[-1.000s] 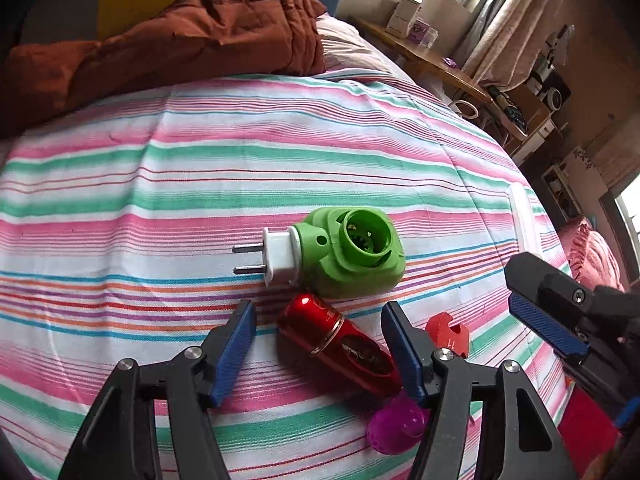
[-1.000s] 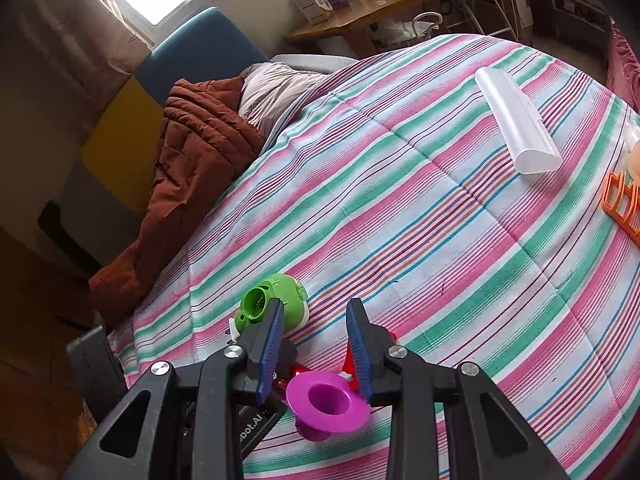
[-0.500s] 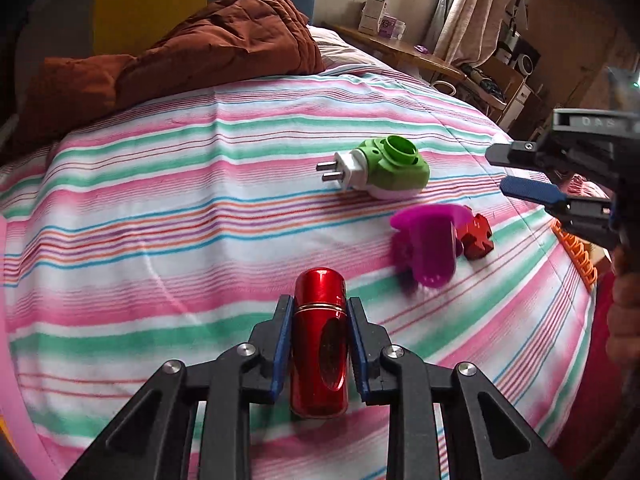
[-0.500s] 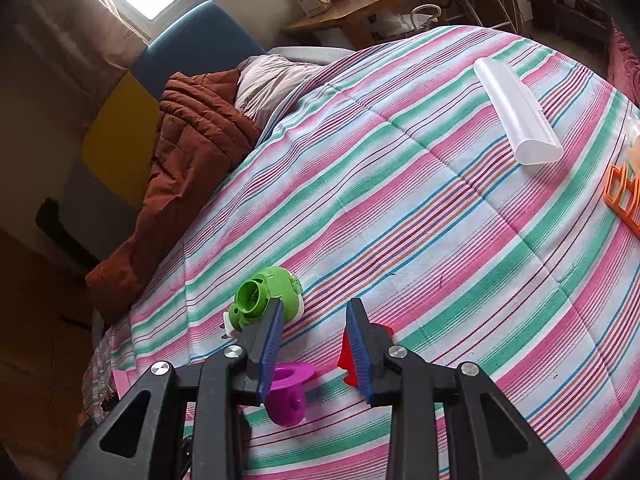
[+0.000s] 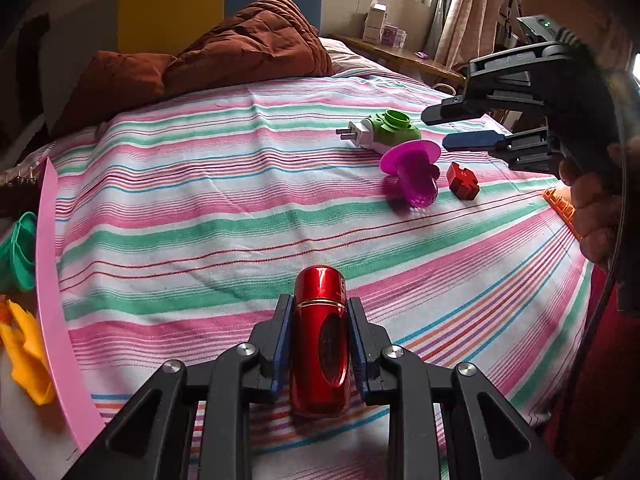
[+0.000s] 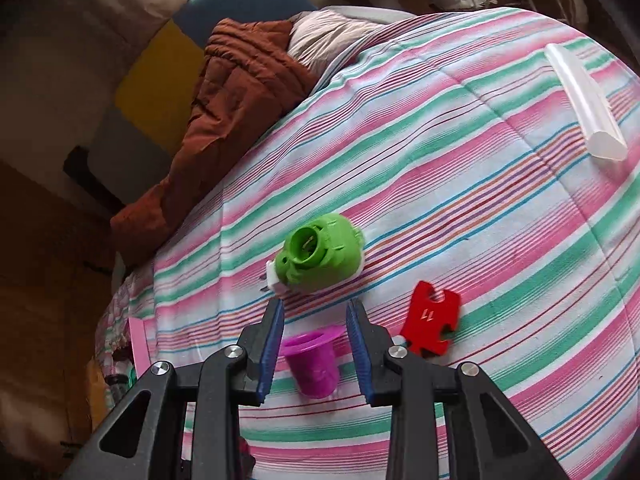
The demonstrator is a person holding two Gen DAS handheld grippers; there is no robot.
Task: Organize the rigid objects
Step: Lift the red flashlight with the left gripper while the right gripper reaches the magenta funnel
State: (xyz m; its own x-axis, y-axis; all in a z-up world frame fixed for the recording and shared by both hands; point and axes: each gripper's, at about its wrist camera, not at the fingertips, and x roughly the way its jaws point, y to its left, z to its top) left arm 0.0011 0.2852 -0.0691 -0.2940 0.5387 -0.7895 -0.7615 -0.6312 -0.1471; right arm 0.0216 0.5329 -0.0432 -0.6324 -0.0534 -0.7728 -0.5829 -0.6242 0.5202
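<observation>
Red, glossy metal fills the lower centre of the left wrist view: a smooth flashlight, cylindrical with a thin gold band, is clamped between the blue pads of the left tool. Its rear end is hidden behind the tool's black arms. It sits over a bed covered in soft woven cloth striped pink, green and white.

In the upper right of that view lie three hard plastic pieces close together: a green plug with a white end and two metal prongs, a translucent purple cup tipped on its side with a wide flared rim, and a small red block with notched edges. The right tool hovers beside them, its pads narrowly apart with nothing between, held by a hand cut off at the frame edge.

At the far left, a pink strip, a green rim and a yellow shape are only partly in frame and hard to identify. An orange ribbed piece at the right edge is mostly hidden by the hand.

From the right wrist view, the cup appears below and between the right tool's pads without touching them. A frosted clear tube lies in the upper right. A rumpled brown quilt is bunched in the upper left.
</observation>
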